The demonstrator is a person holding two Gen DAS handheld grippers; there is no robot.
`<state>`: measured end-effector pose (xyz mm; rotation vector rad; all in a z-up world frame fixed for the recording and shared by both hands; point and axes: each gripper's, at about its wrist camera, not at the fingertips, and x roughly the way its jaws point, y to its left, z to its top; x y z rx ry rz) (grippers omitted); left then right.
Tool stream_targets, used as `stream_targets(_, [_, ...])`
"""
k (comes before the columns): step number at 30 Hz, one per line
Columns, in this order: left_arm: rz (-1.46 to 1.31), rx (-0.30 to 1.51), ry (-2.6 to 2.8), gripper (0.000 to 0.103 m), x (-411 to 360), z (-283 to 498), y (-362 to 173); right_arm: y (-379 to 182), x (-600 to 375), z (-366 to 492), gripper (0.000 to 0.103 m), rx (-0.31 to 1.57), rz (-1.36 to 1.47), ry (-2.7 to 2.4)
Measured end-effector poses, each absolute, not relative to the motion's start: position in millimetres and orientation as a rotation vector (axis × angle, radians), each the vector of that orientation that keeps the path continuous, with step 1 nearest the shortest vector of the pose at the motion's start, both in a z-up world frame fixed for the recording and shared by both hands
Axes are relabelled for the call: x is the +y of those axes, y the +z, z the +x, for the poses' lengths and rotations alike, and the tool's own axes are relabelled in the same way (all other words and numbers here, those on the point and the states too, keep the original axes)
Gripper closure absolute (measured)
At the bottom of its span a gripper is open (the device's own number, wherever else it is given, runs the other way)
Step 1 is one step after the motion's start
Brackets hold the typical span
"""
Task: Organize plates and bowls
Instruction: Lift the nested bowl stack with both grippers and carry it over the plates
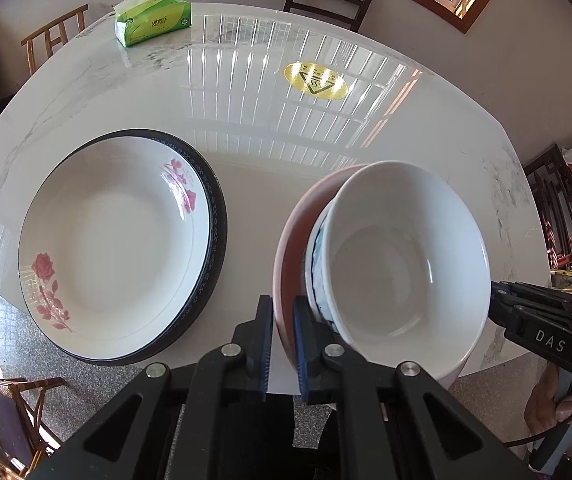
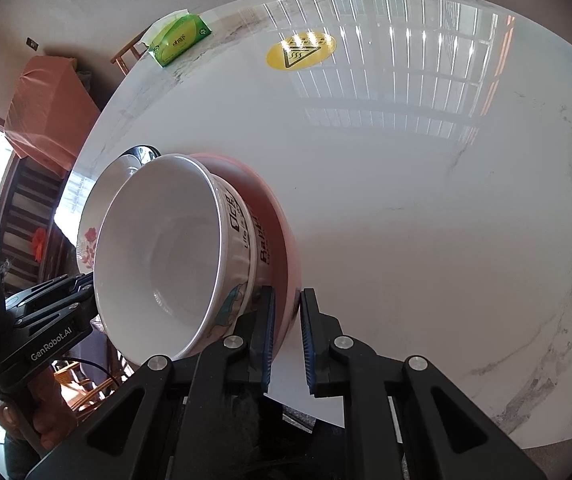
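I am gripping with my left gripper (image 1: 283,344), its jaws closing on the near rim of the pink plate (image 1: 286,248). My right gripper (image 2: 287,340) is straddling the same plate's rim (image 2: 286,240), jaws slightly apart, and I cannot tell if they are pinching. The white bowl (image 1: 402,264) is sitting tilted on that plate. Left of it, the rose plate (image 1: 110,244) is resting on a dark-rimmed plate (image 1: 216,240). Far across the table (image 1: 266,148) a green tissue pack (image 1: 153,17) is lying.

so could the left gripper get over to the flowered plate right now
Probably not yet: the left gripper is shut on the pink bowl rim, which holds the white bowl. The flowered plate itself lies unobstructed.
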<state>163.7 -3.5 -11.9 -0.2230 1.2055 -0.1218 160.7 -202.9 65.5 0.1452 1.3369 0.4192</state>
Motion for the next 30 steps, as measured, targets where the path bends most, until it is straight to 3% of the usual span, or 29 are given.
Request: stream_targets(30, [-0.296,1.144,-0.029,0.093,54.7,152.1,30.4,93.1,-143.9,175.1,0.09,1.319,0.122,0.51])
